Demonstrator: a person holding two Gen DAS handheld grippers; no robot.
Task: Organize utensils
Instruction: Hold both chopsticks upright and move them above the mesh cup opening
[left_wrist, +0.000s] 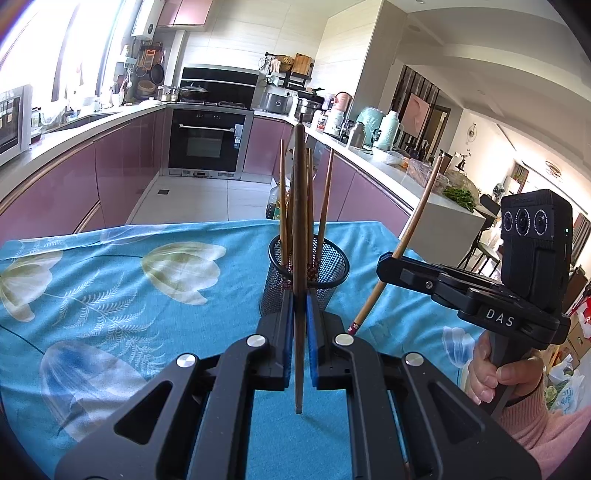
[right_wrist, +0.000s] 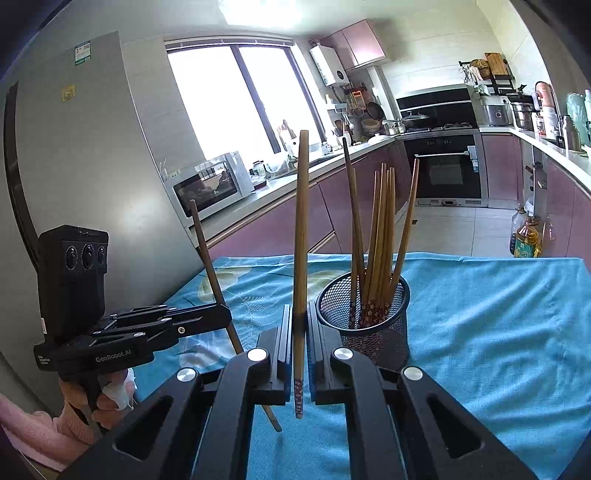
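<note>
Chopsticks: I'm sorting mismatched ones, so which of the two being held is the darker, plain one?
The chopstick in the left gripper: dark brown chopstick, no visible pattern. The right gripper holds a lighter chopstick with a flowered end.

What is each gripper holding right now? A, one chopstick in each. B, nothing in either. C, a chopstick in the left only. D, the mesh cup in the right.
A: the left gripper clamps a dark chopstick, and the right gripper clamps a lighter chopstick.
</note>
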